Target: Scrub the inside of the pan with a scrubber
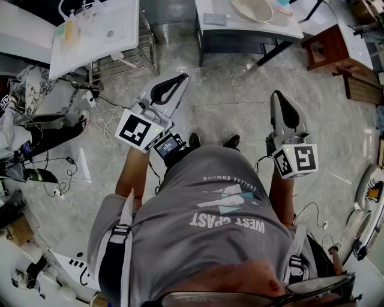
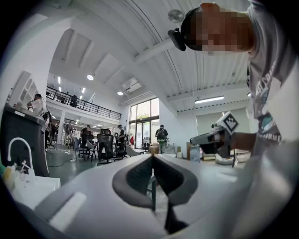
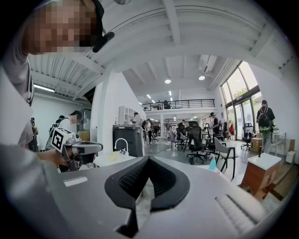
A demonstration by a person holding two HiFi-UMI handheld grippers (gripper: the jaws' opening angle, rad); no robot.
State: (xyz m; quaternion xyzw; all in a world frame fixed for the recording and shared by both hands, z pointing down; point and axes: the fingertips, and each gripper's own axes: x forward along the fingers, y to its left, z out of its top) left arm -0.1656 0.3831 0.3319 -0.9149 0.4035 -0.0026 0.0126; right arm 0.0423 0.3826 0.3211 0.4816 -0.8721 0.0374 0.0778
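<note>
Head view first: the person stands over bare tiled floor. The left gripper is held out at centre left and the right gripper at centre right, both clear of any work surface. Along the top edge sits a desk. On it lie a pale shallow dish that looks like the pan and, to its left, a small grey pad, likely the scrubber. Both are well apart from the grippers.

Left gripper view: the jaws are pressed together at the tips with nothing between them, only the open hall beyond.

Right gripper view: same story, the jaws are together and empty, aimed across the room.

My read is that the job hasn't begun. The scrubber is not yet picked up and the pan is untouched, so approach, pickup and scrubbing all remain.
</note>
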